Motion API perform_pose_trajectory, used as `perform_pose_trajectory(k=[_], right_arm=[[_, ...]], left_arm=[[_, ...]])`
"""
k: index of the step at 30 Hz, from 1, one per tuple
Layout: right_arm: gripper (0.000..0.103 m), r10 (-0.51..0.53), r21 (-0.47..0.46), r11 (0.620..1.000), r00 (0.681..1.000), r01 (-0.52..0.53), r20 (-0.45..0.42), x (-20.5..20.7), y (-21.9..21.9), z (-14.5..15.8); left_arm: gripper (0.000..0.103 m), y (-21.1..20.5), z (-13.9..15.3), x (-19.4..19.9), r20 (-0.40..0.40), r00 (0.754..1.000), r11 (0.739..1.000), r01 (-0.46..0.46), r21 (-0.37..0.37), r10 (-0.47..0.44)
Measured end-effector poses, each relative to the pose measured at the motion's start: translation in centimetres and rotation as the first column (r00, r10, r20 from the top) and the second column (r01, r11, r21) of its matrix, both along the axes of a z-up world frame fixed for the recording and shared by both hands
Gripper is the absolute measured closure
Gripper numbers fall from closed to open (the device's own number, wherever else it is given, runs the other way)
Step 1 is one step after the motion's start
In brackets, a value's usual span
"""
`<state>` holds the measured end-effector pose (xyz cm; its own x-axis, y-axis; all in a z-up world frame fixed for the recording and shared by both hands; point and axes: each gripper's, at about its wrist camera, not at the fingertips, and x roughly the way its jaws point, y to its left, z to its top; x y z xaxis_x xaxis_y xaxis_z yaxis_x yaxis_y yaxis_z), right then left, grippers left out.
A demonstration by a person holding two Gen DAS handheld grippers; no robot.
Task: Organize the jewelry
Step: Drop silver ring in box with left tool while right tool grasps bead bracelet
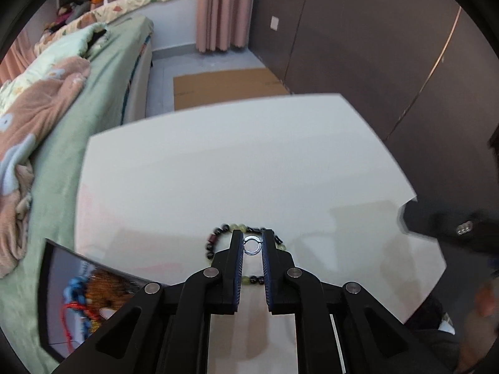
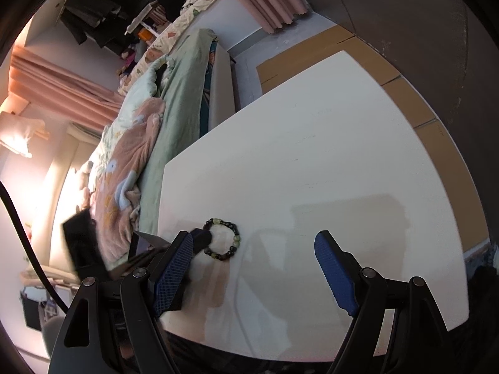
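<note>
The left hand-held gripper (image 1: 252,239) is seen nearly closed, with a small silver ring (image 1: 252,246) pinched between its blue pads just above the white tabletop (image 1: 218,162); whether the ring is fully clear of the surface cannot be told. A beaded bracelet (image 2: 222,239) of dark and pale green beads lies on the tabletop directly below and around the ring. An open box (image 1: 75,299) holding red and blue cords and what seems to be other jewelry is seen at the lower left, overhanging the bed's edge. The right hand-held gripper (image 2: 254,251) is held wide open and empty, near the bracelet.

The step in hand is judged to be the carrying of the ring to the box. A steady pinch should be kept, since a thin smooth ring is likely to slip or twist out. It should be lifted straight up first, so that the bracelet is not snagged, and released low inside the box so that it is not bounced out.

No brand, label or legible writing can be made out.
</note>
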<state>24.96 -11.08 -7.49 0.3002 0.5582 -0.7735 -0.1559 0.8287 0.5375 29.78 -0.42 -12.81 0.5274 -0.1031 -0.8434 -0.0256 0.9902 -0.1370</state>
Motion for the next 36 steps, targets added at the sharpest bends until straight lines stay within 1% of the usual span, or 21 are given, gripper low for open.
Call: perform_pose_trajectory(k=[2, 3, 4, 5, 7, 10, 14, 16, 18, 23, 26, 27, 29, 31, 32, 33, 35, 36], right_arm=[[0.023, 0.003, -0.005, 1.000, 1.000, -0.003, -0.005, 0.2, 0.4, -0.3], [0.027, 0.002, -0.005, 1.000, 1.000, -0.003, -0.008, 0.2, 0.6, -0.4], [0.033, 0.005, -0.011, 1.000, 1.000, -0.005, -0.012, 0.3, 0.8, -0.6], [0.036, 0.007, -0.018, 1.000, 1.000, -0.007, -0.016, 0.3, 1.0, -0.9], [0.045, 0.007, -0.034, 0.999, 1.000, -0.007, -0.029, 0.5, 1.5, -1.4], [0.053, 0.015, -0.055, 0.998, 0.999, -0.017, -0.045, 0.7, 2.7, -2.1], [0.056, 0.046, -0.092, 0.994, 0.997, -0.052, -0.062, 1.0, 4.8, -2.9], [0.061, 0.064, -0.116, 0.991, 0.995, -0.072, -0.071, 1.0, 5.9, -3.4], [0.064, 0.081, -0.146, 0.985, 0.994, -0.091, -0.077, 1.1, 6.8, -3.8], [0.065, 0.097, -0.222, 0.969, 0.992, -0.112, -0.079, 1.3, 8.0, -4.3], [0.065, 0.115, -0.265, 0.955, 0.990, -0.131, -0.076, 1.5, 8.9, -4.5], [0.068, 0.125, -0.283, 0.949, 0.989, -0.141, -0.074, 1.5, 9.4, -4.6], [0.073, 0.144, -0.318, 0.934, 0.987, -0.161, -0.076, 1.4, 10.1, -5.0], [0.083, 0.162, -0.395, 0.903, 0.986, -0.167, -0.044, 1.2, 11.2, -5.0], [0.086, 0.174, -0.435, 0.885, 0.984, -0.169, -0.029, 1.1, 11.6, -4.9], [0.092, 0.182, -0.475, 0.864, 0.983, -0.167, -0.016, 0.9, 12.0, -5.0], [0.093, 0.178, -0.486, 0.859, 0.984, -0.159, -0.007, 0.8, 12.1, -4.9], [0.094, 0.172, -0.474, 0.866, 0.985, -0.155, -0.009, 0.8, 11.9, -4.8]], left_arm=[[0.091, 0.7, 0.9, -0.4, 0.020, 1.000, 1.000, -0.009, -0.016, 0.009], [0.091, 1.0, 1.3, -0.7, 0.029, 1.000, 1.000, -0.012, -0.022, 0.012], [0.091, 1.4, 1.6, -0.9, 0.036, 0.999, 1.000, -0.014, -0.028, 0.015], [0.091, 1.7, 1.8, -1.1, 0.040, 0.999, 0.999, -0.016, -0.032, 0.018], [0.091, 2.1, 2.1, -1.6, 0.048, 0.999, 0.999, -0.022, -0.040, 0.023], [0.091, 3.5, 2.6, -2.4, 0.057, 0.998, 0.997, -0.035, -0.068, 0.039], [0.091, 5.4, 3.3, -3.4, 0.074, 0.995, 0.993, -0.057, -0.104, 0.065], [0.091, 6.5, 3.7, -4.0, 0.083, 0.993, 0.990, -0.074, -0.122, 0.084], [0.091, 7.5, 3.7, -4.2, 0.085, 0.991, 0.986, -0.087, -0.139, 0.099], [0.091, 9.4, 3.7, -5.4, 0.083, 0.989, 0.979, -0.103, -0.177, 0.119], [0.091, 10.0, 3.5, -6.1, 0.079, 0.989, 0.976, -0.106, -0.190, 0.122], [0.091, 10.2, 3.4, -6.3, 0.076, 0.989, 0.975, -0.107, -0.195, 0.123], [0.091, 10.5, 3.2, -6.8, 0.070, 0.990, 0.974, -0.108, -0.198, 0.124], [0.091, 10.6, 3.0, -7.2, 0.065, 0.991, 0.979, -0.102, -0.179, 0.116], [0.091, 10.6, 2.9, -7.3, 0.064, 0.991, 0.979, -0.105, -0.176, 0.117], [0.091, 10.8, 2.8, -7.4, 0.061, 0.991, 0.978, -0.106, -0.179, 0.119], [0.090, 11.2, 2.5, -7.5, 0.042, 0.991, 0.974, -0.117, -0.195, 0.128], [0.089, 11.5, 2.4, -7.6, 0.034, 0.990, 0.971, -0.125, -0.202, 0.134]])
